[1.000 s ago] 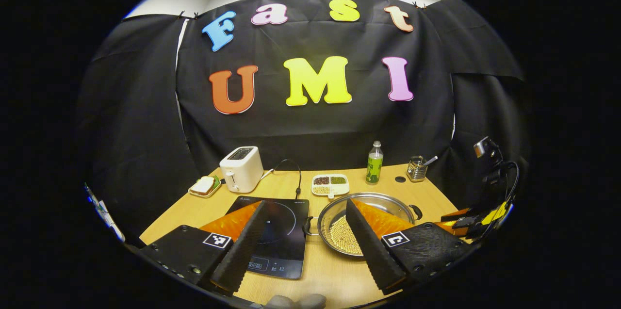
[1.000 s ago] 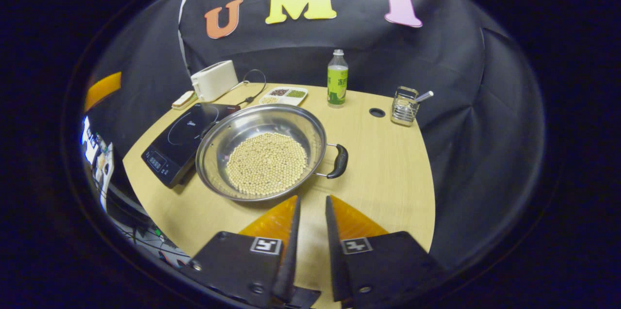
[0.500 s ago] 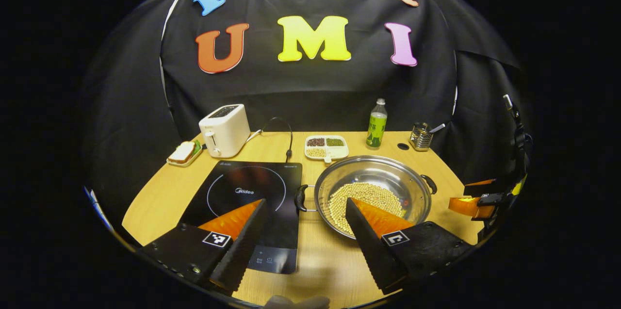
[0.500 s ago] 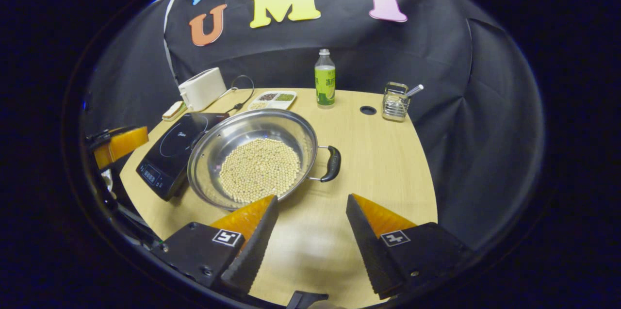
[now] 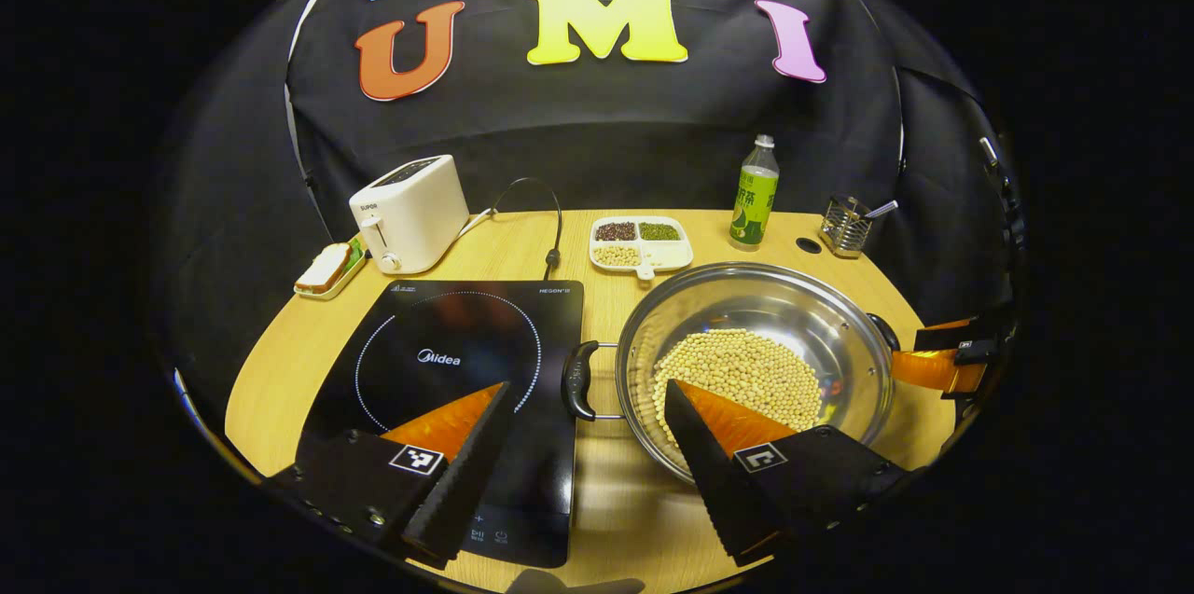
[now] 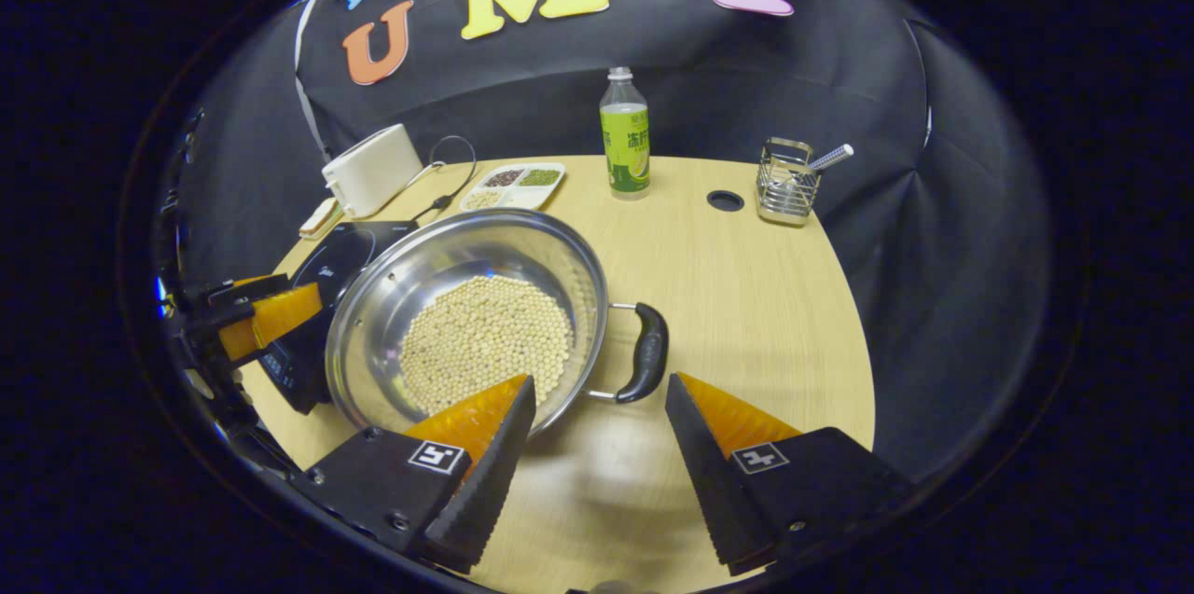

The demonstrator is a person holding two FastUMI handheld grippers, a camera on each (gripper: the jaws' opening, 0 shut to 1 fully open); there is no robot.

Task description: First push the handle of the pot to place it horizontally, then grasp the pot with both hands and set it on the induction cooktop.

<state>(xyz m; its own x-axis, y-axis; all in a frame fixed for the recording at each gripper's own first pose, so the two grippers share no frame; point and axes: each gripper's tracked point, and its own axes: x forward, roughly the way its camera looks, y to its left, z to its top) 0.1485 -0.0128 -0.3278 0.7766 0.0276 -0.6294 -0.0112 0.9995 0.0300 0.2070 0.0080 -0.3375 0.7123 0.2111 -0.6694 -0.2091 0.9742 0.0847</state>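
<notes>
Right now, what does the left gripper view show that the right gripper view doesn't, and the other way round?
Left gripper view adds the pot's left handle, framed between the open left claw's fingers, and the induction cooktop's whole face with its front controls. Right gripper view adds the pot's right handle in full, just ahead of the open right claw. Shared: the steel pot of beans on the table beside the cooktop, plus toaster, divided dish, green bottle and wire holder.

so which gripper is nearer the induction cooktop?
Left. The left gripper hangs open over the induction cooktop near edge; the right gripper is open across the pot, by its far handle.
</notes>
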